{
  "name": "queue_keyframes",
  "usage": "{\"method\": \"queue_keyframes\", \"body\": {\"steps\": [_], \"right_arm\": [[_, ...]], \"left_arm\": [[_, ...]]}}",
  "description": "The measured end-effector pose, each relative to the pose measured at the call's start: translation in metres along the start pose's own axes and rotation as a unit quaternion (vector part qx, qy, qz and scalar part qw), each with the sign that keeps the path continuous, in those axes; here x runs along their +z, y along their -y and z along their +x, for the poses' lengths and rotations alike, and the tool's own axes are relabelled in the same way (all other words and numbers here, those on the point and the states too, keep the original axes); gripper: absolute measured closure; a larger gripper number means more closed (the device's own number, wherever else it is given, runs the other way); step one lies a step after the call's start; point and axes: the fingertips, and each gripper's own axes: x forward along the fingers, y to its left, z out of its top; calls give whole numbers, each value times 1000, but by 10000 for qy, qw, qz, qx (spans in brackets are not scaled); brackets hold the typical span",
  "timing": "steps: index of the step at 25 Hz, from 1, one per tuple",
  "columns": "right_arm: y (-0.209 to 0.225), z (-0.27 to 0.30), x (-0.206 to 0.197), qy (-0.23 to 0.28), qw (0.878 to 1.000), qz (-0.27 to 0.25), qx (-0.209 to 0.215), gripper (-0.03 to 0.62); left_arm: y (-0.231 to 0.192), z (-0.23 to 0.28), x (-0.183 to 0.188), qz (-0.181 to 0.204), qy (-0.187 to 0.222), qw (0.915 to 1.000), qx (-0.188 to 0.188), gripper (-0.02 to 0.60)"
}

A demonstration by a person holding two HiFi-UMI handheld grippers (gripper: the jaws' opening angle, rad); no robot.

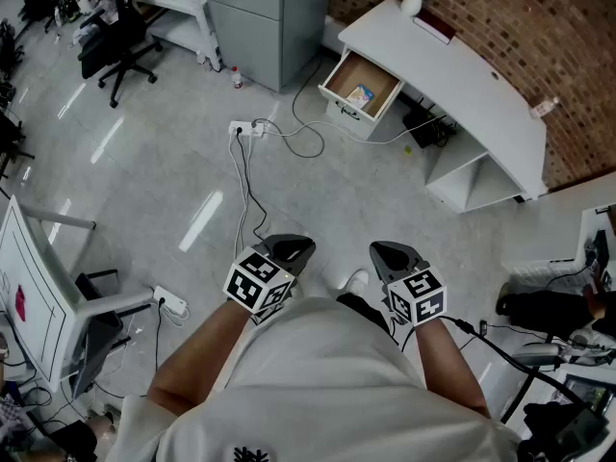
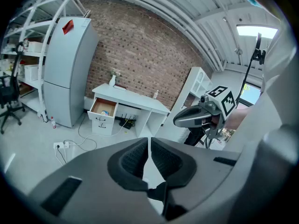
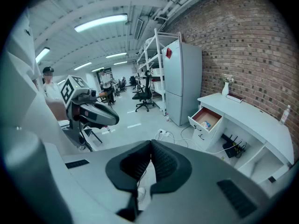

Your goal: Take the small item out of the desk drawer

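The white desk (image 1: 481, 85) stands against the brick wall, several steps ahead. Its top drawer (image 1: 360, 86) is pulled open, and a small blue and yellow item (image 1: 361, 94) lies inside on the wooden bottom. The drawer also shows in the left gripper view (image 2: 103, 108) and the right gripper view (image 3: 207, 118). My left gripper (image 1: 294, 250) and right gripper (image 1: 392, 254) are held close to my body, far from the desk. Both are shut with nothing between the jaws.
A power strip (image 1: 245, 128) and loose cables (image 1: 289, 142) lie on the floor between me and the desk. A grey fridge (image 1: 269, 17) stands left of the desk. Office chairs (image 1: 120, 41) are at far left. A vase (image 1: 412, 0) and a bottle (image 1: 544, 107) stand on the desk.
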Motion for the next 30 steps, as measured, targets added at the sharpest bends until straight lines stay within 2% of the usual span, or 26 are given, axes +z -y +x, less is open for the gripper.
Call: {"method": "queue_keyframes", "body": {"steps": [7, 10, 13, 21, 23, 27, 29, 30], "right_arm": [[5, 6, 8, -26, 10000, 54, -52, 564], [26, 4, 7, -121, 9998, 158, -34, 564], [56, 8, 5, -200, 9993, 261, 163, 563], [159, 60, 60, 112, 9988, 44, 476, 557], [193, 69, 75, 210, 9983, 25, 541, 490], [260, 77, 92, 244, 9971, 108, 714, 484], [293, 80, 93, 272, 9970, 147, 716, 487], [310, 81, 92, 284, 9970, 197, 689, 488]], "left_arm": [[-8, 14, -3, -50, -105, 9998, -159, 545], [-7, 37, 10, -81, -167, 9995, -247, 545], [-11, 66, 31, -39, -215, 9995, -231, 545], [-67, 138, 109, -51, -300, 9995, 107, 543], [-81, 165, 133, -5, -365, 9992, 181, 541], [-102, 227, 178, 30, -495, 9982, 340, 536], [-108, 259, 195, 61, -589, 9977, 344, 456], [-112, 276, 202, 87, -631, 9973, 359, 449]]}}
